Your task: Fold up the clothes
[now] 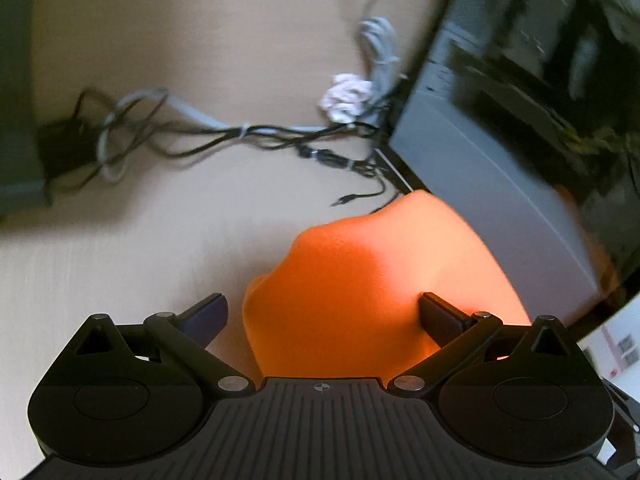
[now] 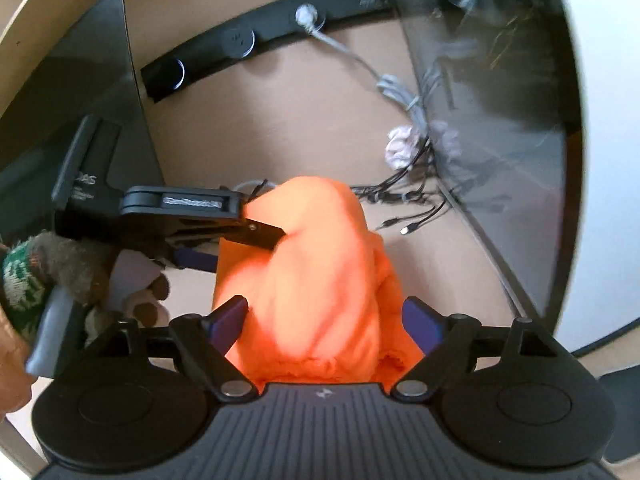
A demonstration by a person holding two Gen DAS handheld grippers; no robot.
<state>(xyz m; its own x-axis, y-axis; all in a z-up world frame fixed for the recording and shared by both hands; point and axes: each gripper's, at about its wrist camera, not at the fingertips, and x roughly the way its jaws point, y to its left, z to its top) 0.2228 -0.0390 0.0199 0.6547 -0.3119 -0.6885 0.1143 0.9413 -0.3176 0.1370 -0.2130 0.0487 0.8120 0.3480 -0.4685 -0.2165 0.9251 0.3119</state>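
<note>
Both tools are spread wide: the orange garment [image 2: 320, 276] bunches between the right tool [image 2: 324, 320] fingers, while the left tool [image 1: 322, 316] presses its side above the bench [image 1: 200, 60].

Beige desk surface [image 1: 200, 48]. Tangle of black and grey cables [image 1: 248, 136] lying on it, one loose jack plug at the near end. Crumpled white tissue [image 1: 346, 98] beside the cables, against a grey computer case [image 1: 472, 184] with a dark glass side panel. Black power strip [image 2: 240, 46] along the far edge, white plug inserted. Plush toy [image 2: 60, 272] with a green-and-white patterned part, left edge of the right wrist view.
</note>
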